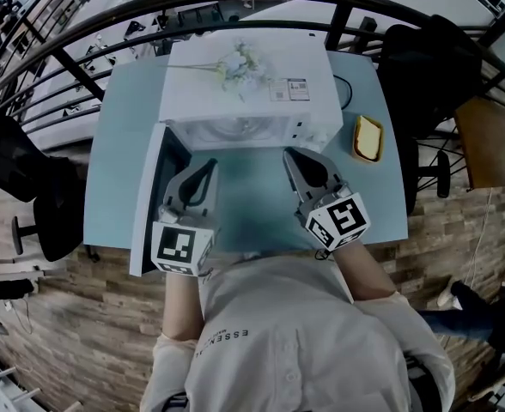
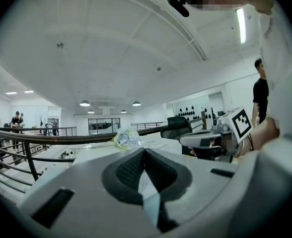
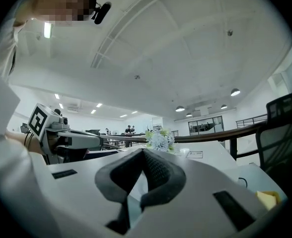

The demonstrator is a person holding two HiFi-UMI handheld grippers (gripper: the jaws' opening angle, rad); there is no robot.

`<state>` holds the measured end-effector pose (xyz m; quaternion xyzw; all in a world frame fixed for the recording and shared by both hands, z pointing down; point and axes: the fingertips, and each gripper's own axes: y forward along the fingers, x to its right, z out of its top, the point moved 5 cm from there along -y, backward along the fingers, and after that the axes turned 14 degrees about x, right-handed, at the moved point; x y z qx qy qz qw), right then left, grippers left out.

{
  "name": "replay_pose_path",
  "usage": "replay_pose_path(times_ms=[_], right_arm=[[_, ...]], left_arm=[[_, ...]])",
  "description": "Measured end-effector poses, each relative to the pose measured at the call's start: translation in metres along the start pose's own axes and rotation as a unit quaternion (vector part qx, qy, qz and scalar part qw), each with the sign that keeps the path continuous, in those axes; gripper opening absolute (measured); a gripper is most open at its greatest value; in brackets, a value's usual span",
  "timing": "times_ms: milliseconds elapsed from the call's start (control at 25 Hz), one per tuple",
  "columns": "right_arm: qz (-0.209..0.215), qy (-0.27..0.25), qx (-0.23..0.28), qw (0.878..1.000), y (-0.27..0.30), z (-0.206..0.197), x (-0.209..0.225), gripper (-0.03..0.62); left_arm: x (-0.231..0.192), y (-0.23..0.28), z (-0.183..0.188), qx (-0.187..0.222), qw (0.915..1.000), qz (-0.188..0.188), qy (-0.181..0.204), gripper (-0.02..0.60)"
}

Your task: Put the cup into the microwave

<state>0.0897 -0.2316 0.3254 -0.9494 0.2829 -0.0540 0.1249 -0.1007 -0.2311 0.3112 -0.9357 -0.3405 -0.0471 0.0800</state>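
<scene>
- The microwave is a white, boxy unit at the far side of a pale blue, smooth-topped table. Its door hangs wide open to the left, edge-on to me.
- Inside the lit cavity I see a pale round shape, glassy and blurred. I cannot tell whether that is the cup or the turntable.
- The left gripper points at the opening near the door's hinge side. In the left gripper view its ribbed dark pads are pressed together at the tips, with nothing pinched between them.
- The right gripper sits just beside it, aimed at the cavity's right half. Its jaws are likewise pressed together and empty — grey curved shells with black rubbery liners.
- A spray of white artificial flowers lies across the microwave's flat top, near a small printed label.
- Right of the microwave, a yellow rounded-rectangle block rests on the table.
- A dark tubular railing curves behind the table.
</scene>
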Motion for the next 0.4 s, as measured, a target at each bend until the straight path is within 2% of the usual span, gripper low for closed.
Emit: replay_pose_path(times_ms=[400], right_arm=[[-0.020,0.007,-0.012,1.000,0.0072,-0.0109,0.0069,0.015]], left_arm=[[-0.0048,0.0067,-0.0068,-0.003,0.9999,-0.007,-0.009,0.002]])
